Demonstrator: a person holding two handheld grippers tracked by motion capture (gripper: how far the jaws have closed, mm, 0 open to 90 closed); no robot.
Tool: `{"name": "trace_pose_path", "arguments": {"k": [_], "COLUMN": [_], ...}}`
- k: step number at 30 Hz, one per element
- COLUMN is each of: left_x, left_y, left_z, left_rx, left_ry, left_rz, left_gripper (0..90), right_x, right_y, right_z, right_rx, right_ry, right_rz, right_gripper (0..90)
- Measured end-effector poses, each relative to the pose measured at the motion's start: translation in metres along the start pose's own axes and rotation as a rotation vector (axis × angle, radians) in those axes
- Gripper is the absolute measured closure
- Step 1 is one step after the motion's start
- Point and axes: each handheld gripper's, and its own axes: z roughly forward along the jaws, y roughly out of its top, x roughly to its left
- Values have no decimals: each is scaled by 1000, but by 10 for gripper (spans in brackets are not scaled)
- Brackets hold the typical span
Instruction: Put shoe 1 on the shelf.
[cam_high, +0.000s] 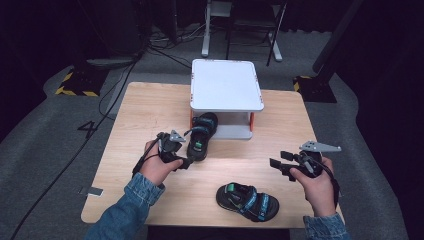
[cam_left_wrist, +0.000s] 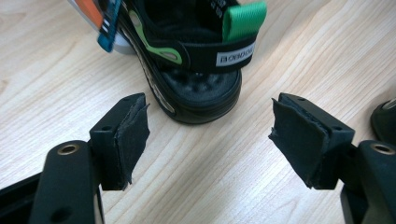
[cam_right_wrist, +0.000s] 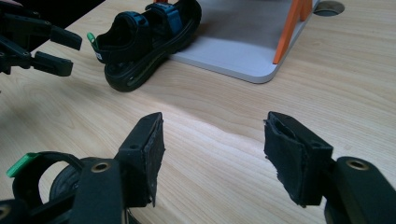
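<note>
The wooden table (cam_high: 150, 110) is filling the middle of the high view, and a white two-level shelf (cam_high: 226, 85) with orange posts is standing at its upper centre. Just below the shelf, slightly left of centre, a black sandal with blue straps (cam_high: 201, 135) is lying with its toe end tucked onto the shelf's lower board and its heel, with a green pull loop, pointing down the frame toward the person. A second black sandal (cam_high: 248, 200) is lying flat near the lower edge of the table, right of centre, well apart from the first. The left gripper (cam_high: 186, 161) is hovering at the left of centre, just beside the heel of the first sandal; in the left gripper view its jaws are standing wide apart with bare table between them and the sandal's heel sitting just beyond the tips at the upper centre of the frame, so it is released and grasping nothing. The right gripper (cam_high: 275, 162) is sitting at the right of the high view, above and to the right of the second sandal; in the right gripper view its jaws are also parted over bare wood, gripping nothing, while the heel loop of the second sandal is showing at the lower left corner and the first sandal and the shelf are lying across the top.
</note>
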Motion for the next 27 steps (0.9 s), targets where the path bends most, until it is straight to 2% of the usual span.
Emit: {"name": "trace_pose_path", "arguments": {"k": [4, 6, 7, 8, 9, 12, 13, 14, 16, 19, 21, 22, 23, 24, 27], "left_x": [-3, -4, -5, -6, -5, -3, -3, -2, -1, 1, 2, 4, 4, 6, 10], "left_y": [0, 2, 3, 4, 5, 4, 4, 5, 6, 8, 9, 12, 12, 16, 20], "left_z": [9, 14, 18, 20, 22, 29, 29, 31, 31, 32, 31, 30, 30, 31, 35], "left_rx": [9, -12, -51, -48, -39, -27, -27, -36, -39, -66, -104, -143, -143, -178, -200], "left_ry": [-1, 15, 11, -1, -4, -37, -37, -47, -45, -54, -63, -59, -59, -39, -14], "left_rz": [34, 42, 30, 32, 32, 7, 7, -9, -5, -23, -35, -41, -41, -39, -32], "left_gripper": [267, 269, 336, 458, 533, 657, 661, 678, 685, 703, 706, 714, 714, 714, 704], "right_x": [1, 1, 0, 0, 0, -2, -2, -2, -2, -1, -2, -2, -2, -2, -3], "right_y": [-1, -2, -3, -4, -4, -7, -7, -8, -9, -11, -12, -13, -13, -15, -19], "right_z": [3, 3, 2, 1, 0, -2, -2, -3, -4, -5, -6, -7, -7, -8, -9], "right_rx": [5, 7, 10, 10, 10, 9, 9, 12, 14, 16, 13, 14, 14, 22, 25], "right_ry": [2, 2, -1, -3, -8, -18, -18, -22, -24, -27, -32, -36, -36, -39, -44], "right_rz": [-3, -1, -2, 3, 8, 11, 11, 12, 16, 20, 14, 20, 20, 22, 27], "right_gripper": [385, 384, 384, 383, 383, 383, 383, 383, 382, 382, 382, 381, 381, 381, 381]}}
